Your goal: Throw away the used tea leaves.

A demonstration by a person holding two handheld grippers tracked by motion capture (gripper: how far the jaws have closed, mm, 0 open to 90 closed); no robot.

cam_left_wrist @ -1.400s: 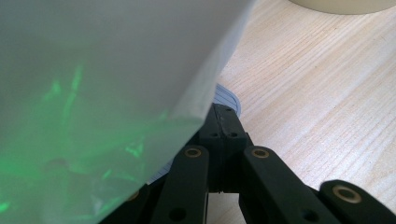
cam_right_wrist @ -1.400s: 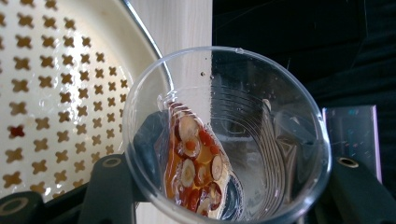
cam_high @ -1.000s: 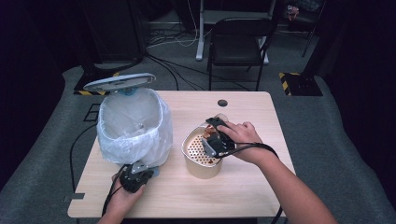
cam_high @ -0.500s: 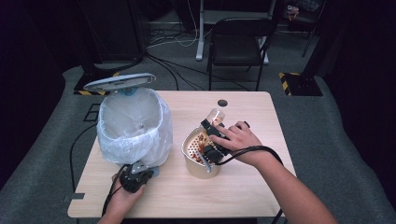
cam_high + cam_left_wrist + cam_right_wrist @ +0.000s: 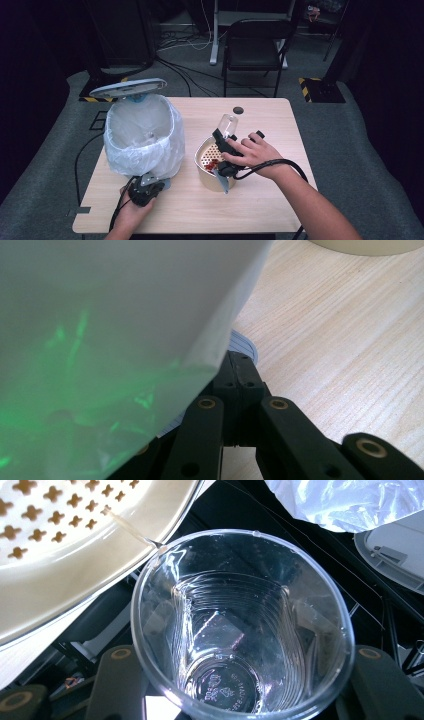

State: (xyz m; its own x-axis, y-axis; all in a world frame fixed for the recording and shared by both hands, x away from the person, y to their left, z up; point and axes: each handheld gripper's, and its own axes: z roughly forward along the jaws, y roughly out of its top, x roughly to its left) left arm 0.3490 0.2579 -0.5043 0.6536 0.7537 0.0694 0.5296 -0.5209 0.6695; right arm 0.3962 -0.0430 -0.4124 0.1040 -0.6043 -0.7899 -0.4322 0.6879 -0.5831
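Observation:
A clear plastic cup (image 5: 228,123) lies tilted above the far rim of a beige strainer bowl (image 5: 206,175), and my right gripper (image 5: 225,134) is shut on it. Close up, the cup (image 5: 240,625) looks nearly empty between the right gripper's (image 5: 240,680) jaws. A thin thread of liquid runs from its rim to the perforated insert (image 5: 60,510). Something red (image 5: 212,163) lies in the strainer. My left gripper (image 5: 149,181) rests shut at the foot of the white-bagged bin (image 5: 142,135). In its own view the left gripper (image 5: 239,367) has its tips on a grey ridged part under the bag (image 5: 100,315).
The bin's lid (image 5: 127,87) stands open at the back. A small black disc (image 5: 238,110) lies near the table's (image 5: 260,210) far edge. A black chair (image 5: 252,42) stands beyond the table, with cables on the floor.
My right hand has rolled and sunk a little, bringing the cup into sight above the bowl's far rim. The left hand has stayed still.

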